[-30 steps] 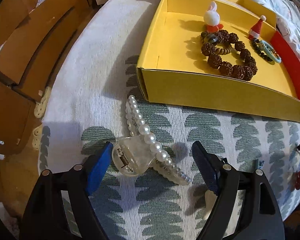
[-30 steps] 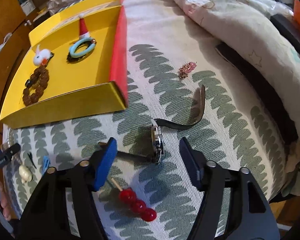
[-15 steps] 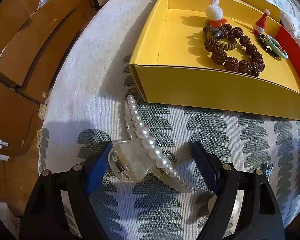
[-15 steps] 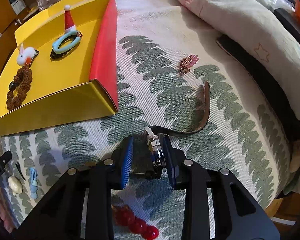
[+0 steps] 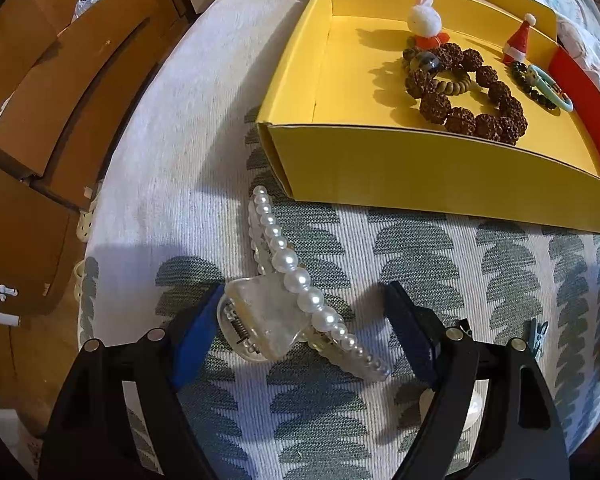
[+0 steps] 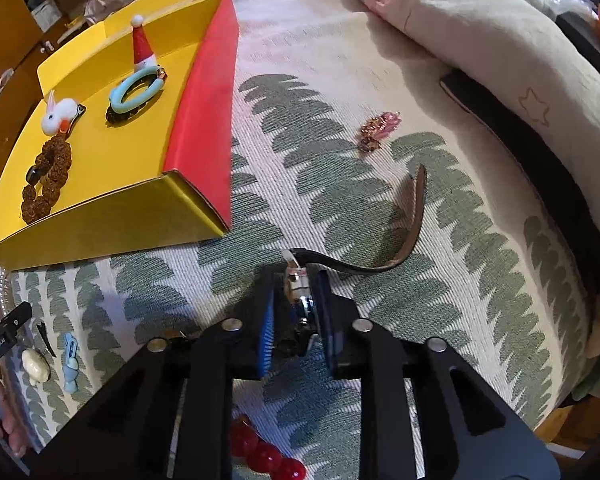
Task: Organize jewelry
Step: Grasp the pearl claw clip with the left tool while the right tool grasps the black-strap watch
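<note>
My left gripper (image 5: 304, 320) is open around a clear pearl hair claw clip (image 5: 284, 300) lying on the leaf-patterned cloth; its left pad (image 5: 192, 336) touches the clip's clear hinge. My right gripper (image 6: 294, 316) is shut on a wristwatch (image 6: 300, 300), whose dark strap (image 6: 404, 240) curls off to the right. The yellow box (image 5: 420, 168) lies beyond, holding a brown bead bracelet (image 5: 472, 96), a white bunny clip (image 5: 424, 20), a Santa hat clip (image 5: 520, 40) and a light blue ring (image 5: 548, 88).
Red bead hair stick (image 6: 268, 456) lies under my right gripper. A pink brooch (image 6: 380, 128) lies on the cloth beyond the watch. Small clips (image 6: 70, 364) and a cream piece (image 6: 36, 364) lie at left. A quilt (image 6: 500, 40) bounds the right side. Wooden furniture (image 5: 40, 100) stands left.
My right gripper has closed on the watch case and moved slightly in. My left gripper edged forward, so the pearl clip sits deeper between its open fingers.
</note>
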Tool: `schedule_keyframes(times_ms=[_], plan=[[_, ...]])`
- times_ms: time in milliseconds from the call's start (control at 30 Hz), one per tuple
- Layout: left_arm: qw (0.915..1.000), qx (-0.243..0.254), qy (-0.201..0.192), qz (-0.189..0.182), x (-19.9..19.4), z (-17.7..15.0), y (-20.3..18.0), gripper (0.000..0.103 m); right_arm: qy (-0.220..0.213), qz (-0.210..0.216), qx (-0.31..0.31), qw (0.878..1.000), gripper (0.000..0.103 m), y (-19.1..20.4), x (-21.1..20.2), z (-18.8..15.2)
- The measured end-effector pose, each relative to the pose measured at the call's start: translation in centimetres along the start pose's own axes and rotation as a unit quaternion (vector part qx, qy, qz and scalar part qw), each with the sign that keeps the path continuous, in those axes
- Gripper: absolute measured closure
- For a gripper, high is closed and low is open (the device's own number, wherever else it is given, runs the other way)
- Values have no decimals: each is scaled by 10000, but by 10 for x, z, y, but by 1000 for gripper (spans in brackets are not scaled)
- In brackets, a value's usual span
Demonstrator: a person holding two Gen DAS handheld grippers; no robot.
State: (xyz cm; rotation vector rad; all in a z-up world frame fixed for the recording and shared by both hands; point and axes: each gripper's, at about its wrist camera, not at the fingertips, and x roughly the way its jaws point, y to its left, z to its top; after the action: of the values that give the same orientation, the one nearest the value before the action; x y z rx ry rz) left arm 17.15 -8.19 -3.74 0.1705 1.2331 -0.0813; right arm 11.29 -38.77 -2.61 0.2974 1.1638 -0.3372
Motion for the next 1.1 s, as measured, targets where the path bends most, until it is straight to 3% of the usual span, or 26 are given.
schedule_keyframes(times_ms=[600,967,1100], plan=[[9995,-8,145,-274,-10,0,7,39,-93,-193,-135,9997,89,5,-20,-11],[9986,-47,-38,-531,-31,1,12,39,-534,92,-29,9985,89,-4,-62,-11],[9983,-40,-131,-564,-43,1,12,47,-735,275,-2,9969,89,-4,-80,-9]])
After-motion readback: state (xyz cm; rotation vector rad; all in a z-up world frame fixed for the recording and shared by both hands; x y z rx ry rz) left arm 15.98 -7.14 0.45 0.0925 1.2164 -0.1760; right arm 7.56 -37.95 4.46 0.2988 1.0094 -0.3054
